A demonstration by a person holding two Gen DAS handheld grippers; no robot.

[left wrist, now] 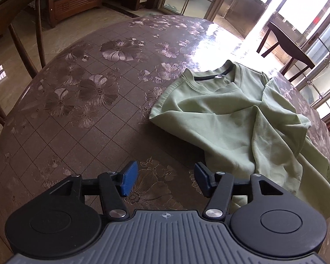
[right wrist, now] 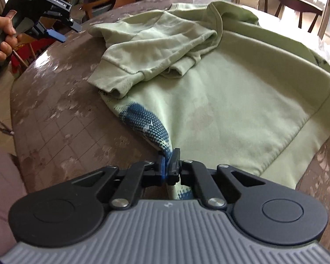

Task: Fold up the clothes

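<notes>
1. Currently: right gripper (right wrist: 169,162) is clenched on a bunched bit of the green sweatshirt (right wrist: 220,101), right at the blue dotted print (right wrist: 143,121). Left gripper (left wrist: 164,179) has its jaws spread wide with nothing between them, hanging over bare table (left wrist: 77,101) just beside the garment's near edge.
2. Sweatshirt lies crumpled on the round table, collar (left wrist: 213,77) at the far side in the left view, one sleeve (right wrist: 143,55) flopped back over the body. Not folded flat as it lies.
3. Risk: the grip is a narrow pinch on a twisted fabric rope. Pull hard and it may slip out, or drag the whole garment instead of spreading it.
4. Risk: the tabletop cover looks glossy and slick, so the cloth probably slides rather than anchors. A one-sided pull likely skews the layout toward the table edge, and the hem already sits near that edge on the right.
5. Risk: the bunched sleeve could get trapped inside any fold and leave a lump.
6. Risk: if the left gripper closes at this spot, it grabs air or nips a single layer.
7. Materials: thick, soft knit with a matte face, ribbed cuffs and collar, dark tape inside the neck. Drapes in heavy rounded creases. Floral cover is smooth with hard glare. Gripper pads (left wrist: 128,181) are blue and look rubbery.
</notes>
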